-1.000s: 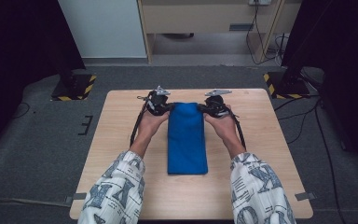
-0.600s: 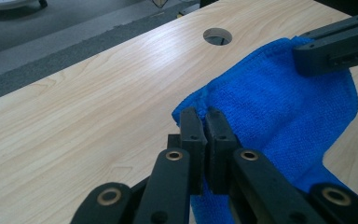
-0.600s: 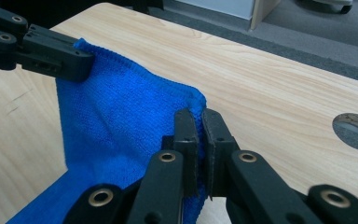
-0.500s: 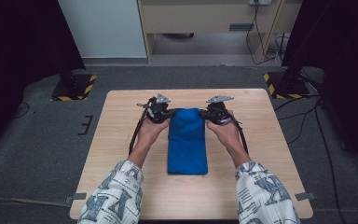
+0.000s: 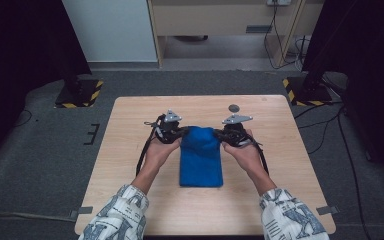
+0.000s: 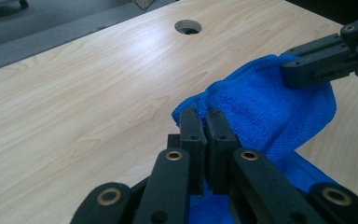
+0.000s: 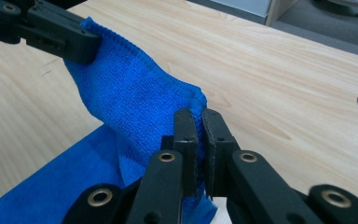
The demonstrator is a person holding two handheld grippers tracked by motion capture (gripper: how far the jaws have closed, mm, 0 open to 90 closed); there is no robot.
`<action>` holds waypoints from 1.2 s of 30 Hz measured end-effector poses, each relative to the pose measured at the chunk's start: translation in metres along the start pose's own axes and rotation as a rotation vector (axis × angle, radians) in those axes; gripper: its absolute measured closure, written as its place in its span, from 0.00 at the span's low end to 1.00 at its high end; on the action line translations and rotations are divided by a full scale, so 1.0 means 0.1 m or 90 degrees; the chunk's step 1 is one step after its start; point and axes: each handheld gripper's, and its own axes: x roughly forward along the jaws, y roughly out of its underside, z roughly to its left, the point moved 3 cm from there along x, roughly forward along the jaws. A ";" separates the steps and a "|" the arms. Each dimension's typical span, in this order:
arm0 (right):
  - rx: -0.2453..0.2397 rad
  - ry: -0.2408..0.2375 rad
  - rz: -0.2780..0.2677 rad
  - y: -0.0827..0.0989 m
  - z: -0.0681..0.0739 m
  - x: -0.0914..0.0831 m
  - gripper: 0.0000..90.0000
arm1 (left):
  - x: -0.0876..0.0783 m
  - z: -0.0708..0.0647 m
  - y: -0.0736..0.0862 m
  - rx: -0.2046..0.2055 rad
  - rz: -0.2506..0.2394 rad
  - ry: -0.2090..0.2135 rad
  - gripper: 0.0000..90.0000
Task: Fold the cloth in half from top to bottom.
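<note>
A blue cloth (image 5: 200, 156) lies lengthwise in the middle of the wooden table (image 5: 130, 165), its far end lifted off the surface. My left gripper (image 5: 178, 133) is shut on the far left corner of the cloth (image 6: 256, 107), and in the left gripper view that gripper (image 6: 205, 117) pinches the hem. My right gripper (image 5: 220, 135) is shut on the far right corner, and in the right gripper view this gripper (image 7: 198, 119) clamps the cloth (image 7: 135, 105). The raised edge hangs stretched between the two grippers. Each gripper view also shows the other gripper's jaws holding the opposite corner.
A round cable hole (image 5: 234, 108) sits in the table just beyond the right gripper. Black stands with yellow-striped bases (image 5: 77, 93) flank the table on the grey floor. A cabinet (image 5: 220, 20) stands behind. Bare wood surrounds the cloth on all sides.
Both grippers have drawn back toward the person, carrying the cloth's far end with them, lifted and folding over the rest. The cloth's flat part looks shorter.
</note>
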 end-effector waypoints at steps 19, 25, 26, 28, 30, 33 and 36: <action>-0.043 -0.019 0.009 0.26 0.23 -0.19 0.94 | -0.21 -0.28 0.30 0.017 0.001 0.032 0.97; -0.059 -0.028 0.026 0.44 0.30 -0.22 0.91 | -0.22 -0.42 0.44 0.026 0.012 0.052 0.97; -0.061 -0.030 0.029 0.47 0.32 -0.23 0.90 | -0.23 -0.44 0.47 0.027 0.014 0.054 0.97; -0.066 -0.034 0.033 0.52 0.35 -0.24 0.88 | -0.23 -0.48 0.54 0.025 0.018 0.058 0.97; -0.066 -0.038 0.037 0.58 0.36 -0.25 0.87 | -0.21 -0.52 0.62 0.026 0.026 0.063 0.96; -0.070 -0.043 0.045 0.65 0.39 -0.27 0.86 | -0.19 -0.56 0.77 0.032 0.046 0.070 0.96; -0.070 -0.052 0.050 0.72 0.45 -0.29 0.85 | -0.20 -0.60 0.85 0.031 0.049 0.074 0.96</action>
